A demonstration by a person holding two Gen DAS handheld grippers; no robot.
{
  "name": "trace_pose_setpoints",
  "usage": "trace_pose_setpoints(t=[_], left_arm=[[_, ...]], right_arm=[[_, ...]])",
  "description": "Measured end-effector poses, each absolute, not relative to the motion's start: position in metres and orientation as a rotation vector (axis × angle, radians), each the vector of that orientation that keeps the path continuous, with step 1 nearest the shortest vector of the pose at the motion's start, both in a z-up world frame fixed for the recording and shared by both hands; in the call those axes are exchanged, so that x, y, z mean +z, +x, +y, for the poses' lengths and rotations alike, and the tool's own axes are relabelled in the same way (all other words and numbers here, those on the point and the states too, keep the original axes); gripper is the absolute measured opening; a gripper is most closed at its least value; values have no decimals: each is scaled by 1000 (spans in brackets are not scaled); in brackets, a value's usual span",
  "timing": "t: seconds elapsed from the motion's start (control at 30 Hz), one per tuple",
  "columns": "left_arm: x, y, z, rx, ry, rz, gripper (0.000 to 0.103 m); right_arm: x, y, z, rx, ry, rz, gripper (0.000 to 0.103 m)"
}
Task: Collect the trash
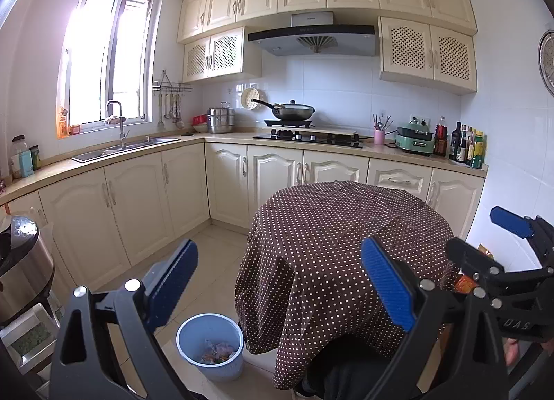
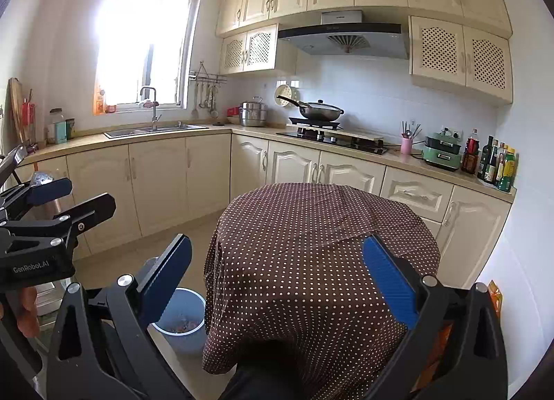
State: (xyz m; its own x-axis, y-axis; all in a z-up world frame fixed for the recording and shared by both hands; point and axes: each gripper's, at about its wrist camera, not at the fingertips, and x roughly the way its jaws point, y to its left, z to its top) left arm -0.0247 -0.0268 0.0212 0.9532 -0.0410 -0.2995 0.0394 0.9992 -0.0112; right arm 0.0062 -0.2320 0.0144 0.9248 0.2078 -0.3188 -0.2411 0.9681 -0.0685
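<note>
**Bin at lower left, wrappers at far right**

The blue bin [image 1: 209, 344], holding scraps, is seen on the floor below the left gripper [image 1: 280, 282], whose jaws are spread wide. Orange wrappers [image 1: 465, 284] lie at the table's [image 1: 329, 227] right edge, nearer the right gripper [image 2: 277, 282], likewise agape and empty.
</note>
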Motion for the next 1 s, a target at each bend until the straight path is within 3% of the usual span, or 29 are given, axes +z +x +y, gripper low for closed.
trace_pose_setpoints(t=[1.0], left_arm=[[-26,67,-24,64,22,495,93]], right_arm=[[-26,120,-248,267,-48,488,96]])
